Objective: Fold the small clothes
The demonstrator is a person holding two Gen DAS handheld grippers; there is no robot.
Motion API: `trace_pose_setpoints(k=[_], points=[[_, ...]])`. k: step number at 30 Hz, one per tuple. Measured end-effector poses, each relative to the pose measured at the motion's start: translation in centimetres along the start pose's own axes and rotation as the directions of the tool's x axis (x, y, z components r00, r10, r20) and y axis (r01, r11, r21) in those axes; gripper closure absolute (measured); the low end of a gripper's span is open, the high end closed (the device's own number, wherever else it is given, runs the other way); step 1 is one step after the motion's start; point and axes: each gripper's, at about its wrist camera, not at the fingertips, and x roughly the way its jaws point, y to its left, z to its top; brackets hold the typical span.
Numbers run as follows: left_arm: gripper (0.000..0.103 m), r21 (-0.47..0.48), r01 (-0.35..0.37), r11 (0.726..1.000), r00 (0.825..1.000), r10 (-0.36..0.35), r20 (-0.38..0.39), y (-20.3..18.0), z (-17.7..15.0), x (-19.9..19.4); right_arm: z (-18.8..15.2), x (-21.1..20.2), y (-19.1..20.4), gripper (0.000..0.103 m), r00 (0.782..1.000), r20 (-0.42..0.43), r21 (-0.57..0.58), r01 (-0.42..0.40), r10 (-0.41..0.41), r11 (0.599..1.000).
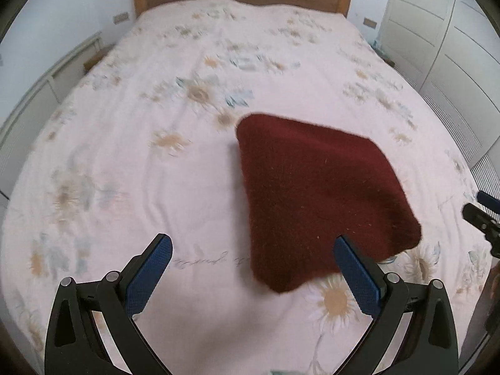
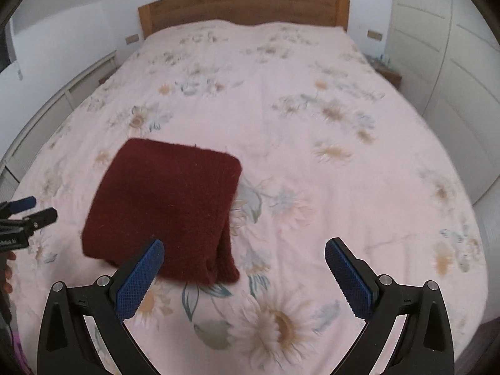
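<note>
A dark red knitted garment (image 1: 315, 200) lies folded into a thick pad on the bed; it also shows in the right wrist view (image 2: 168, 206). My left gripper (image 1: 253, 243) is open and empty, held above the sheet with the garment's near corner between its fingers. My right gripper (image 2: 243, 247) is open and empty, just right of the garment's near edge. The right gripper's tips (image 1: 481, 215) show at the right edge of the left wrist view, and the left gripper's tips (image 2: 28, 209) at the left edge of the right wrist view.
The bed is covered by a pale pink flowered sheet (image 2: 312, 156) with a wooden headboard (image 2: 243, 6) at the far end. White wardrobe doors (image 2: 453, 62) stand along the right side. A low white radiator or shelf (image 1: 47, 84) runs along the left.
</note>
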Motion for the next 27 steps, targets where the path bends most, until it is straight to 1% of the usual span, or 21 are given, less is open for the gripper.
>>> trace_pose_setpoints(k=[4,6,9,16,22,27], points=[[0.001,0.007,-0.052,0.999,0.997,0.051,0.055,0.1,-0.9,-3.9,-1.3,-3.5,-0.3,0.0,0.999,0.034,0.004,0.023,-0.023,1.0],[0.001,0.01,-0.063,0.998,0.996,0.062,0.064,0.2,-1.4,-5.1,-2.2,-4.5,-0.4,0.0,0.999,0.02,0.01,0.026,-0.026,1.0],[0.001,-0.008,-0.07,0.998,0.995,0.07,0.069,0.4,-2.7,-6.5,-3.6,-5.5,-0.5,0.0,0.999,0.015,0.024,0.038,-0.038,0.999],[0.001,0.013,-0.085,0.996,0.996,0.085,0.036,0.1,-4.7,-6.3,-5.7,-7.5,-0.5,0.0,0.998,0.028,0.039,0.061,-0.062,0.997],[0.001,0.018,-0.107,0.994,0.994,0.106,0.02,0.0,-5.3,-5.6,-5.8,-9.0,-0.5,0.0,0.996,0.05,0.04,0.078,-0.08,0.996],[0.001,0.013,-0.102,0.995,0.995,0.101,0.011,0.1,-5.7,-5.5,-5.8,-9.3,-0.5,0.0,0.995,0.054,0.039,0.08,-0.082,0.996]])
